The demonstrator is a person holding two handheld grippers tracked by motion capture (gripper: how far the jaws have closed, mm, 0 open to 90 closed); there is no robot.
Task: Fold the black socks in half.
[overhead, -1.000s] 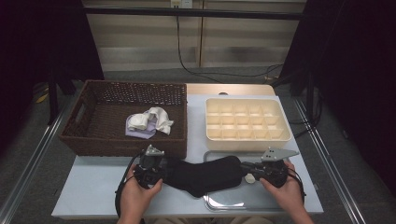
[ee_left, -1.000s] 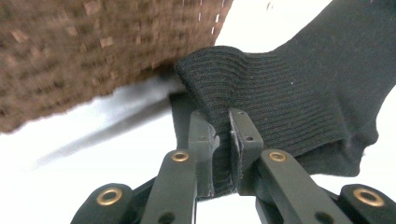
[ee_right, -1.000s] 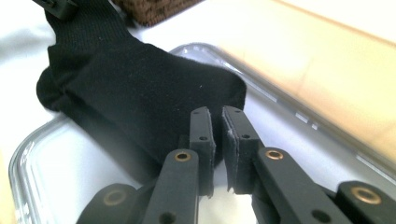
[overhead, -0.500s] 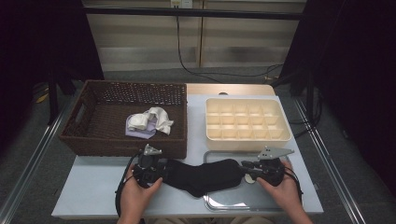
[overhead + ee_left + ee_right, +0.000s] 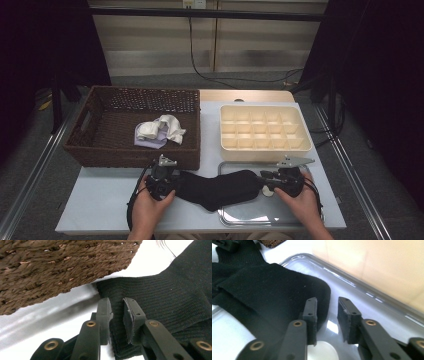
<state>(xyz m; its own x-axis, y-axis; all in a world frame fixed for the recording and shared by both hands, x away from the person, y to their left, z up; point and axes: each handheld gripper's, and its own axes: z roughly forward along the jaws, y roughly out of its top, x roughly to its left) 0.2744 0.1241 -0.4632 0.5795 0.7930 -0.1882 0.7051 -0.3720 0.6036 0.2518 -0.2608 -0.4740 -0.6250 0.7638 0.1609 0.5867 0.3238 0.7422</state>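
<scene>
Plainly unmarked: black sock (image 5: 220,189), wicker basket (image 5: 135,150).

Overhead light brightens the white table (image 5: 100,200) while the room's left and right edges fall dark. Glare streaks the clear tray (image 5: 352,285); the beige organizer (image 5: 374,265) blurs close-up.

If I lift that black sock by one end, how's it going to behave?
The black sock is ribbed knit lying flat and creased, so it would probably droop limply. It looks light. The left claw pinches a fold of its cuff, and the fabric likely grips well rather than slipping.
</scene>
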